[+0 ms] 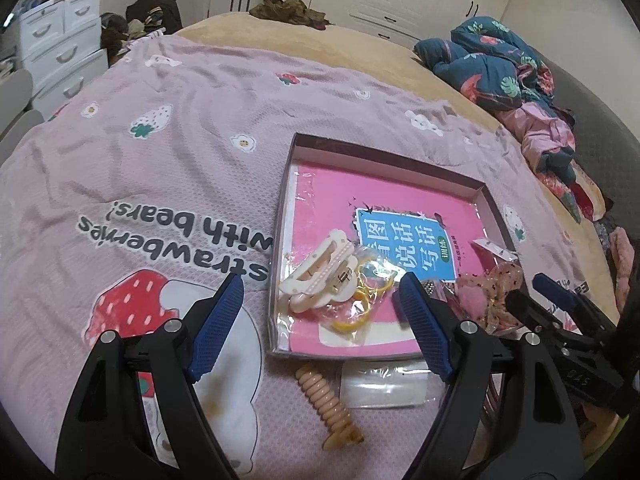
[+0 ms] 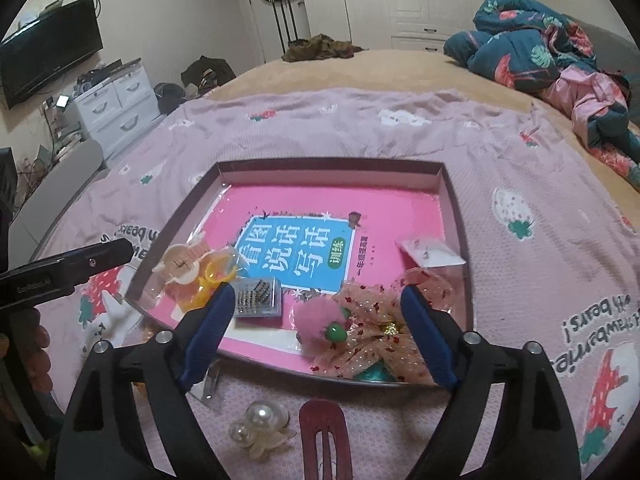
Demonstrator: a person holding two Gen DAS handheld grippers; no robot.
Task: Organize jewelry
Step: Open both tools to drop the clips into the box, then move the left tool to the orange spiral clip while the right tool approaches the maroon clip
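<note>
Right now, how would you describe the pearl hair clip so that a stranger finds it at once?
Find the shallow box holding a pink book on the bedspread. On the spread just outside the box's near edge, left of a dark red snap clip, lies the pearl hair clip. Only it carries round white pearls.

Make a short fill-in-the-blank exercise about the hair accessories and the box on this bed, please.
1. The white hair claw lies ____ the box.
2. The spiral hair tie lies ____ the box, on the blanket.
3. The pearl clip lies beside a dark ____ snap clip.
4. Both grippers, left and right, are ____.

Missing words: inside; outside; red; open
</note>
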